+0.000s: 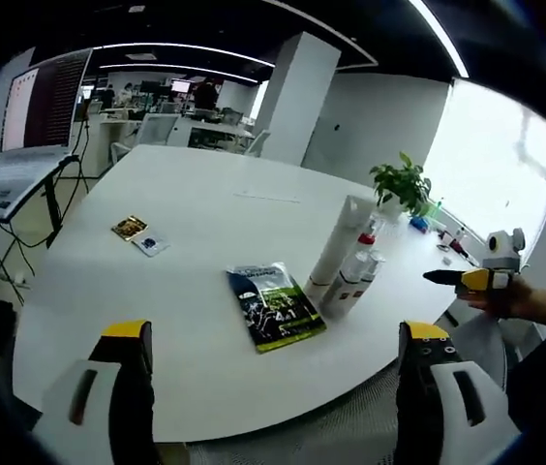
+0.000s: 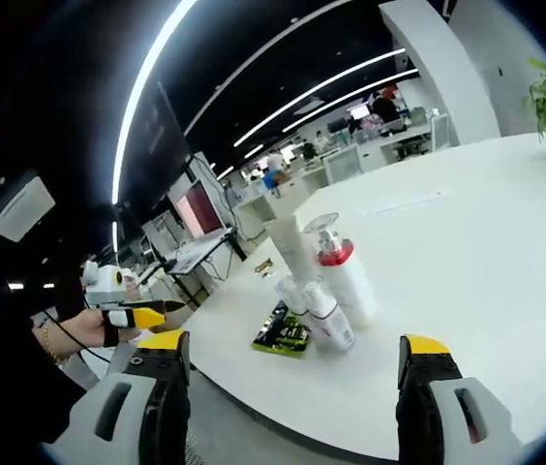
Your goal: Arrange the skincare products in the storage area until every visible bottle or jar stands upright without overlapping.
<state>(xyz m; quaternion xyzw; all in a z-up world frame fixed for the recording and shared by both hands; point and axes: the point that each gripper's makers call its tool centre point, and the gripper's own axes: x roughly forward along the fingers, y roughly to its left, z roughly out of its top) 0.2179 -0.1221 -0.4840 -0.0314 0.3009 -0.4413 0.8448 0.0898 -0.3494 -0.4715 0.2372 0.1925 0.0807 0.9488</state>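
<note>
You're holding both grippers back off the near edge of the white table [image 1: 186, 213], nothing gripped on either side. Your left gripper [image 1: 273, 387] has its jaws spread wide and empty, and so does your right gripper [image 2: 292, 397], released, with open air between the yellow tips. The skincare products sit in a tight cluster toward the table's near right edge as the left gripper view has it: a tall white tube [image 1: 339, 242], a red-collared pump bottle [image 2: 341, 271] and small white bottles [image 2: 323, 315] packed against one another, all looking upright from here, though how many small ones there are is hard to tell. A dark green packet [image 1: 275, 305] lies flat just beside them, toward the table's middle, and two small sachets [image 1: 139, 235] lie well apart, nearer the far left edge. A potted plant [image 1: 401, 186] stands near the far right edge. Here's the risk as I judge it: those bottles are touching, so if you come in with jaws this wide, one tip could clip a neighbour and topple it, and the tall tube looks the easiest to knock over. The cluster is also near the edge, so a shove outward could send a bottle off the table. Approach from the open side, one bottle at a time.
</note>
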